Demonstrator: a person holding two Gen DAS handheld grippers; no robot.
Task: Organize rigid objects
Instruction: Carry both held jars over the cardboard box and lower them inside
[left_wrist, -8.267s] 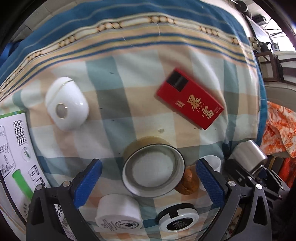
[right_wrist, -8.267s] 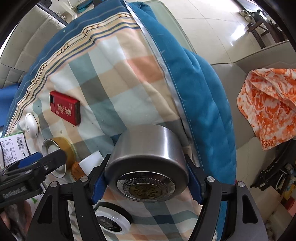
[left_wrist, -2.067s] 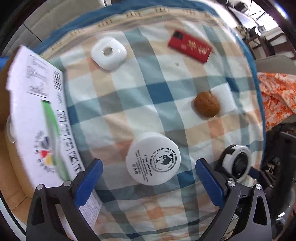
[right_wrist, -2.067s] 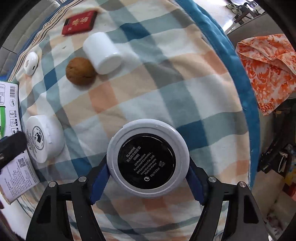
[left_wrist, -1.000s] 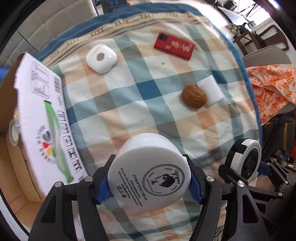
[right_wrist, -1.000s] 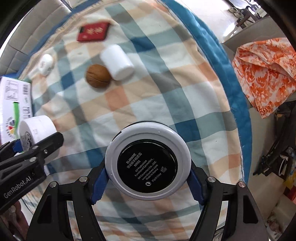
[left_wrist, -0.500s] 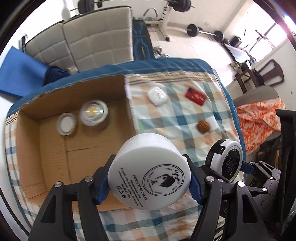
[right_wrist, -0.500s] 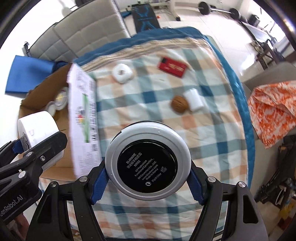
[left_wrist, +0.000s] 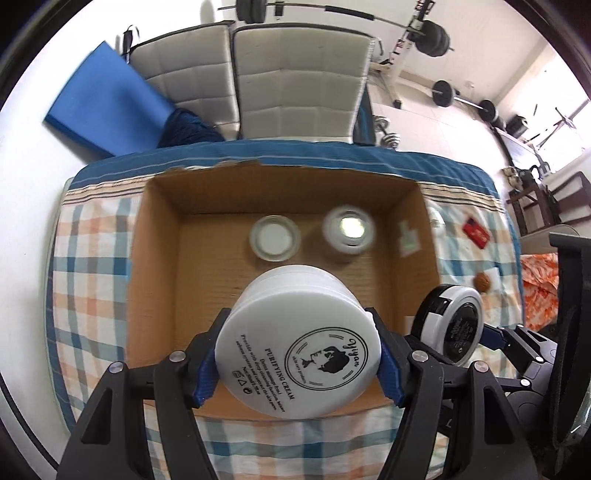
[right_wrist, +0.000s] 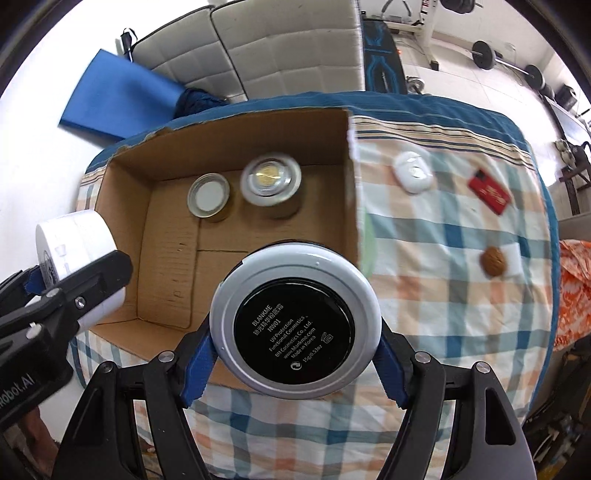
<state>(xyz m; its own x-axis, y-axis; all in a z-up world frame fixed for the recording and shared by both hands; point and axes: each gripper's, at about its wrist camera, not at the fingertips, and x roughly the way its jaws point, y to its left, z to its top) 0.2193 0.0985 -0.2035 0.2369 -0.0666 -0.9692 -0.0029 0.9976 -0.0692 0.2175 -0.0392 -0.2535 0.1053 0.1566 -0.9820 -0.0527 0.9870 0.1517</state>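
Note:
My left gripper (left_wrist: 297, 363) is shut on a white cream jar (left_wrist: 299, 343) and holds it high above the open cardboard box (left_wrist: 155, 266). My right gripper (right_wrist: 295, 350) is shut on a round black-and-white compact (right_wrist: 295, 325), held above the box's right wall (right_wrist: 352, 206). The compact also shows in the left wrist view (left_wrist: 452, 325), and the white jar in the right wrist view (right_wrist: 74, 251). Inside the box stand a tape roll (left_wrist: 275, 242) and a steel tin (left_wrist: 349, 232).
On the checked cloth (right_wrist: 424, 295) right of the box lie a white case (right_wrist: 413, 171), a red box (right_wrist: 489, 190), a walnut (right_wrist: 493, 262) and a white cylinder (right_wrist: 513, 258). White chairs (left_wrist: 295, 81) and a blue mat (left_wrist: 107, 107) stand behind the table.
Both grippers have swung left with their loads, from over the cloth to over the box. The box now fills the middle of both views.

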